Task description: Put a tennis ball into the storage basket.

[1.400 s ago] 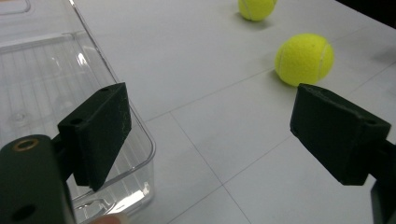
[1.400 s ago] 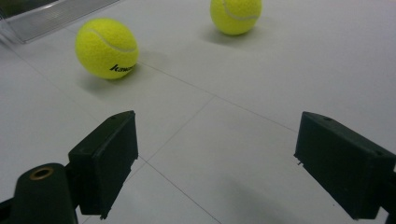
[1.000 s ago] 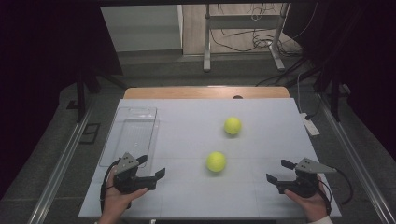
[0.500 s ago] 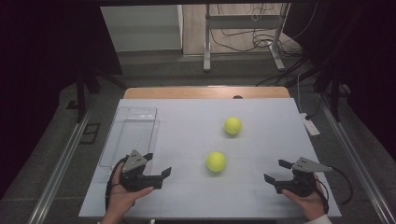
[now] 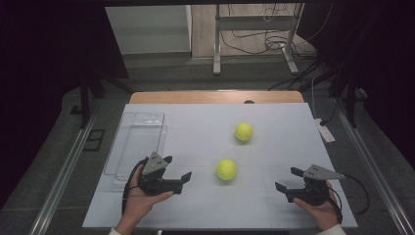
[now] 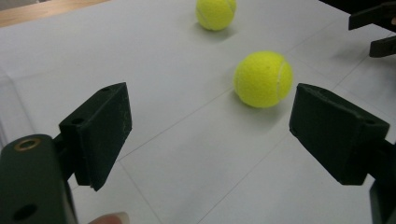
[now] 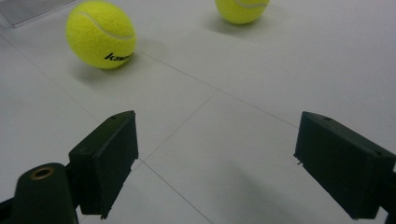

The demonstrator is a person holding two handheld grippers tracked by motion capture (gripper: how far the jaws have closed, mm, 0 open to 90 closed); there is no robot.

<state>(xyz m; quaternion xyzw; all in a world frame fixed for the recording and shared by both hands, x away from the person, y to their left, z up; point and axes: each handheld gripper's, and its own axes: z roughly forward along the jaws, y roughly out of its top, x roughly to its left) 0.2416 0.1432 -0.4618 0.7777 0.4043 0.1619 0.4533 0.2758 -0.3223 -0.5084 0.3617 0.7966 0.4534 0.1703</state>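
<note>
Two yellow tennis balls lie on the white table [image 5: 274,205]. The near ball [image 5: 226,169] [image 6: 263,78] [image 7: 101,33] sits mid-table; the far ball [image 5: 243,131] [image 6: 215,13] [image 7: 242,9] rests behind it, slightly right. My left gripper [image 5: 177,168] [image 6: 210,135] is held in a hand at the front left, jaws open and empty, pointing right toward the near ball, a short way from it. At the front right my right gripper [image 5: 288,179] [image 7: 217,163] stands open and empty, pointing left.
A clear plastic tray [image 5: 137,142] lies at the table's left, just behind the left hand. A white power strip [image 5: 324,130] sits by the right edge. Metal stand legs [image 5: 215,54] and cables are on the floor beyond the table.
The left hand and its gripper have moved to the right and a little forward, closer to the near ball. The right gripper and both balls have stayed put.
</note>
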